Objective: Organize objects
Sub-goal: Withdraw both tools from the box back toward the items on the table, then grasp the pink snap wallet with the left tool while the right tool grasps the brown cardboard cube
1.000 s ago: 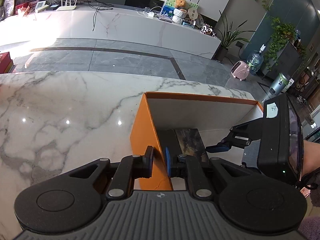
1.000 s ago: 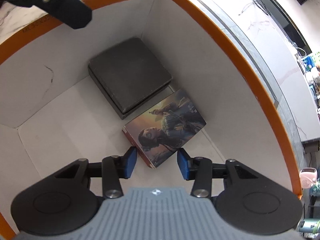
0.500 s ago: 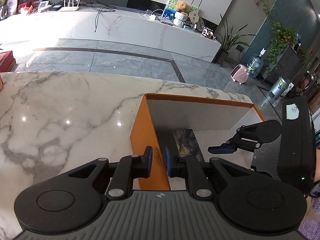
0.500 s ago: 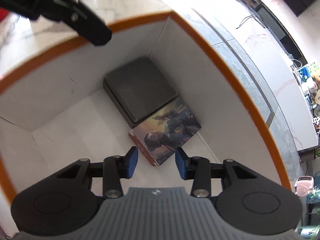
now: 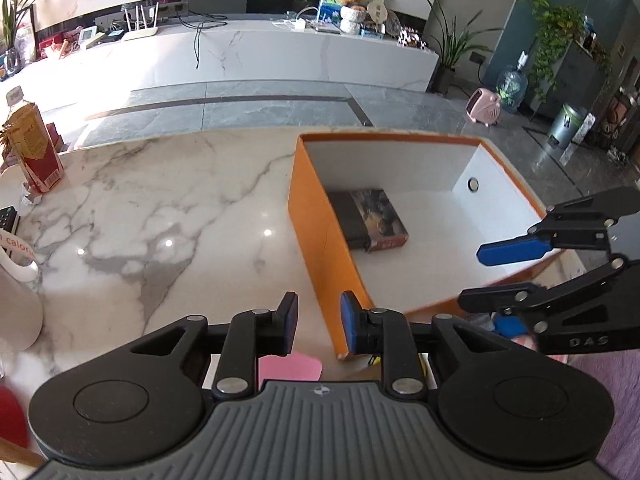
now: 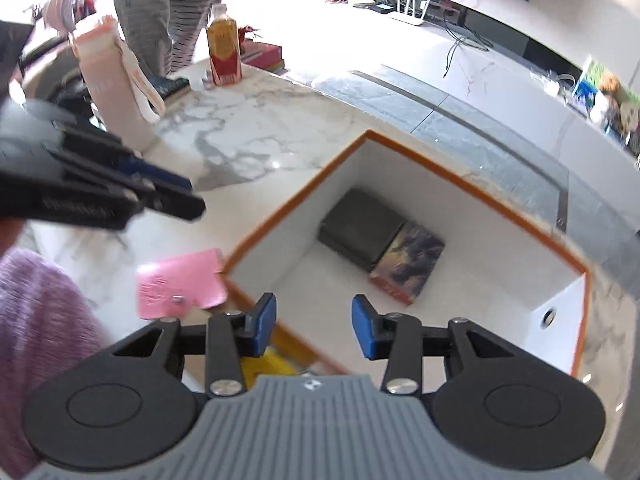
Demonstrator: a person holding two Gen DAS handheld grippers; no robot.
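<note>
An orange box (image 5: 316, 232) with white inside stands on the marble table; it also shows in the right wrist view (image 6: 472, 184). Inside lie a dark grey box (image 6: 358, 230) and a picture-covered box (image 6: 412, 262) side by side; both also show in the left wrist view, the grey one (image 5: 348, 216) and the picture one (image 5: 380, 216). My left gripper (image 5: 318, 328) is open and empty, above the box's near left corner. My right gripper (image 6: 314, 330) is open and empty, above the box's near edge; it also shows in the left wrist view (image 5: 504, 276). A pink card case (image 6: 180, 284) lies beside the box.
A white jug (image 6: 116, 84), a yellow-and-red drink bottle (image 6: 224, 52), a remote (image 6: 170, 86) and stacked books (image 6: 264, 56) stand at the table's far left. A person in striped clothes (image 6: 168, 4) stands behind. A yellow object (image 6: 268, 366) lies under my right gripper.
Both grippers have pulled back and up from the box. The left one has let go of the box's orange wall and opened. The right one has left the box interior.
</note>
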